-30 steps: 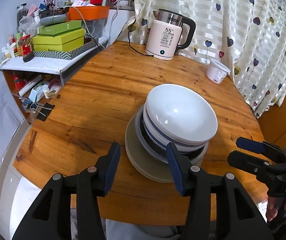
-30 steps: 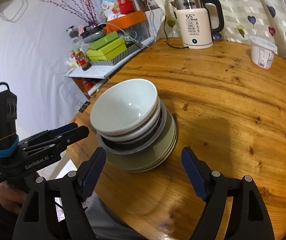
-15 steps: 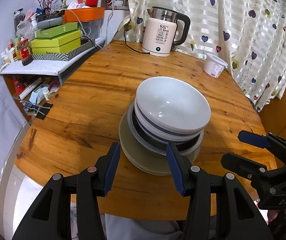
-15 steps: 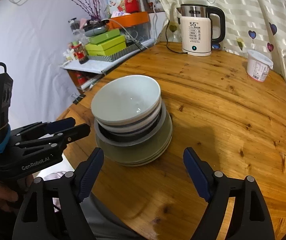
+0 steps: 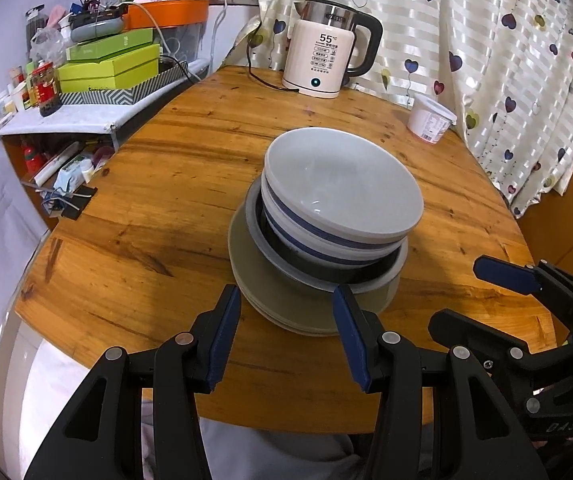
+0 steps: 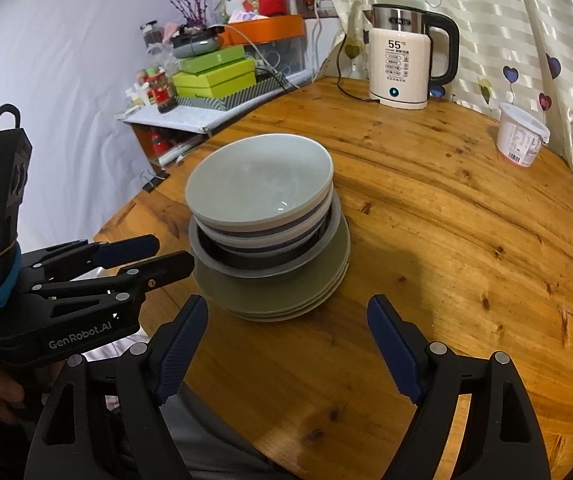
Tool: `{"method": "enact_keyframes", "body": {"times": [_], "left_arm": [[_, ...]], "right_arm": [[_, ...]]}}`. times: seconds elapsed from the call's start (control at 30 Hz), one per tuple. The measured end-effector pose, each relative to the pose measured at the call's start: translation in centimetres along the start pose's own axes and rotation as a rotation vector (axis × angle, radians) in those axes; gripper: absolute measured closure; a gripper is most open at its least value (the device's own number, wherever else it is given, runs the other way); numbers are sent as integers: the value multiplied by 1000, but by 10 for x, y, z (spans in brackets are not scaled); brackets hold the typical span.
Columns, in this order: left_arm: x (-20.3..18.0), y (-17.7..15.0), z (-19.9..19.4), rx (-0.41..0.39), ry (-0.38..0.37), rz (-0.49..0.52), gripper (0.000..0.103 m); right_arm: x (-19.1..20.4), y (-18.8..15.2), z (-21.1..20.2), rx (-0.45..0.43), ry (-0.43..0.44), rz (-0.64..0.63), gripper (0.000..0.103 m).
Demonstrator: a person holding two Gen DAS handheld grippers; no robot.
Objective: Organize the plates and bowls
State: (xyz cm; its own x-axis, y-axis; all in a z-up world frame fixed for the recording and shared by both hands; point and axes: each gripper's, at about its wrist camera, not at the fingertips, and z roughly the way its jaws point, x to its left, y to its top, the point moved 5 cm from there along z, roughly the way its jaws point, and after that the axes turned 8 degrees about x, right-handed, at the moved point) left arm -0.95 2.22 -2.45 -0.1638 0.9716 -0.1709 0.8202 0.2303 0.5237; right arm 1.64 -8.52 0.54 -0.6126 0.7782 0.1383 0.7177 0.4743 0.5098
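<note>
Both grippers have drawn back slightly from the stack (image 5: 326,232), which sits near the tabletop's (image 5: 166,184) front edge. Left gripper (image 5: 286,332) and right gripper (image 6: 286,340) are spread wide, holding nothing. Lift the top bowl (image 6: 258,176) by its rim, straight upward, slowly.

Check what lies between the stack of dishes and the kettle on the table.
Only bare wood of the table lies between the stack of dishes and the kettle; the kettle's cord trails off to its left. The right wrist view shows it.
</note>
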Motion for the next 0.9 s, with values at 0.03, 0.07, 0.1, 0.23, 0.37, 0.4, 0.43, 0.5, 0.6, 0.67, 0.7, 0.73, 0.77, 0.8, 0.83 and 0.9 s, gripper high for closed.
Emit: {"method": "enact_keyframes", "body": {"times": [0.03,0.07,0.1,0.23,0.37,0.4,0.43,0.5,0.6,0.67,0.7,0.73,0.77,0.8,0.83,0.9], "left_arm": [[0,0,0,1,6,2,54],[-1,0,1,2,14,4,54],[-1,-1,1,1,27,7,54],[-3,-1,2,-1,22,18,54],[-3,0,3,-2,19,24,54],[-3,0,3,-3,14,22,54],[-2,0,3,-3,8,20,54],[-2,0,4,-3,7,19,54],[-2,0,5,-1,-1,19,54],[-3,-1,6,1,3,22,54],[-3,-1,6,2,5,22,54],[-3,-1,7,4,5,23,54],[-3,-1,7,6,3,22,54],[-3,-1,7,8,0,21,54],[-3,-1,8,9,1,21,54],[-3,-1,8,11,8,22,54]], "right_arm": [[0,0,1,1,-1,-2,20],[0,0,1,3,-2,-3,20],[0,0,2,4,-2,-5,20],[2,0,3,7,-2,-12,20],[3,0,5,10,-1,-15,20],[3,0,5,10,-3,-15,20],[3,1,6,10,-4,-15,20],[3,1,6,10,-3,-15,20],[3,1,5,10,-3,-15,20],[3,1,5,10,-3,-15,20],[3,1,5,10,-3,-15,20],[3,1,5,10,-4,-15,20],[3,1,6,10,-4,-15,20],[3,1,5,11,-3,-14,20],[3,1,5,11,-3,-14,20],[3,1,5,10,-4,-15,20]]}}
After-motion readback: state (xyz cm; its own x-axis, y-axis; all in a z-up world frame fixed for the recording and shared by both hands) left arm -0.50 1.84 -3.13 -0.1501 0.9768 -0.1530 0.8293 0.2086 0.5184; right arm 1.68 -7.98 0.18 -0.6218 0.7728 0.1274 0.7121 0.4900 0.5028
